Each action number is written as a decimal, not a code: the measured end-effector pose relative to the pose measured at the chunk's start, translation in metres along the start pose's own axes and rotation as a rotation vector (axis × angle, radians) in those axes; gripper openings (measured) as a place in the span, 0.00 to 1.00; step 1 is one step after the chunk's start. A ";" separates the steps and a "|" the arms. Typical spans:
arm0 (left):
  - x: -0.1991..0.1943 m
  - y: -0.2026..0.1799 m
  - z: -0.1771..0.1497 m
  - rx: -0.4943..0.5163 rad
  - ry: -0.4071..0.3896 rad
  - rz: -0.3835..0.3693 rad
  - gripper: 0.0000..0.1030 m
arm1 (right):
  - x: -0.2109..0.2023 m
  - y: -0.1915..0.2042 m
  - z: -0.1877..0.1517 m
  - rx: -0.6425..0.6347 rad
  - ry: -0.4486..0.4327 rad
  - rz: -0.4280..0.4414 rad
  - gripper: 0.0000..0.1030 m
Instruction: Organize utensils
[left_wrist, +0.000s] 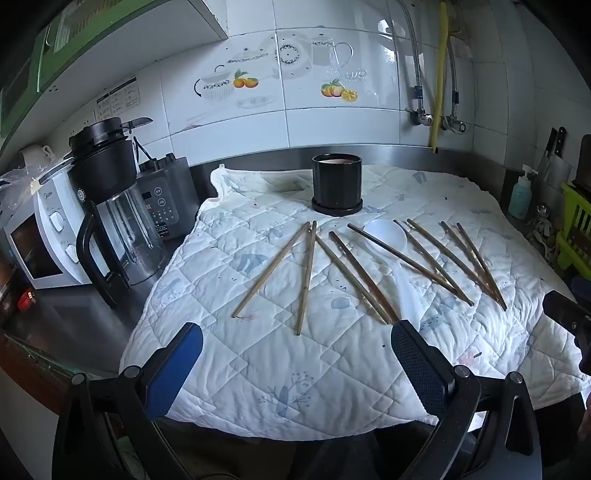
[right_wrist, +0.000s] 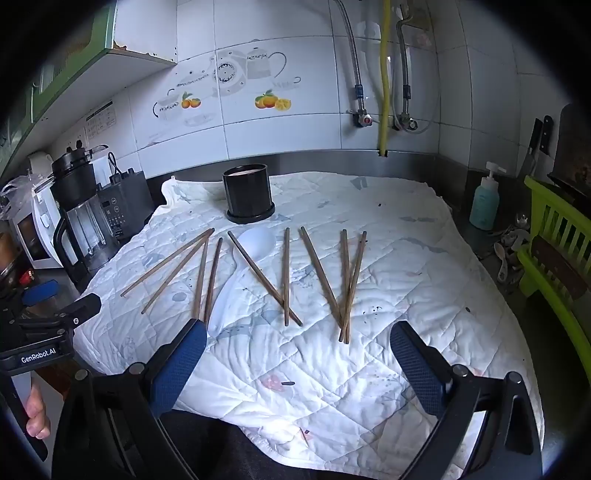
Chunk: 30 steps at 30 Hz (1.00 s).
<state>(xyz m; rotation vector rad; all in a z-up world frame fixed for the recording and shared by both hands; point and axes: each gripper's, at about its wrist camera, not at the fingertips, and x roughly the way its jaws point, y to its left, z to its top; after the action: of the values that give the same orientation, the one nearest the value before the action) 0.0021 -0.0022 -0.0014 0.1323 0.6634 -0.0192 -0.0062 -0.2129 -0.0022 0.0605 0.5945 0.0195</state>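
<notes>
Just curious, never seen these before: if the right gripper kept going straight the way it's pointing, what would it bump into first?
Probably the brown chopsticks lying on the quilted cloth, between the right gripper's open jaws; depth is uncertain.

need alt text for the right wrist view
Wooden chopsticks and a white spoon lie scattered on a white quilted cloth, a black holder behind them by the tiled wall. The right gripper hangs over the near edge, jaws open and empty.

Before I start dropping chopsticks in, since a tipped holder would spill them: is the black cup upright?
Upright. The black cup stands on its round base on the quilt, its open rim facing up in both views.
</notes>
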 end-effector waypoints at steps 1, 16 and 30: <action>0.001 -0.001 0.000 -0.001 0.003 -0.001 1.00 | 0.000 0.001 -0.001 -0.003 0.002 0.000 1.00; -0.035 0.008 0.001 -0.045 -0.130 -0.009 1.00 | -0.012 0.010 0.002 -0.022 -0.059 0.005 1.00; -0.035 0.006 -0.003 -0.059 -0.151 0.018 1.00 | -0.014 0.009 0.002 -0.013 -0.070 0.030 1.00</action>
<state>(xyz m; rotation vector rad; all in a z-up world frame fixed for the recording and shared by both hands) -0.0267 0.0031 0.0187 0.0793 0.5111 0.0074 -0.0163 -0.2045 0.0081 0.0577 0.5231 0.0503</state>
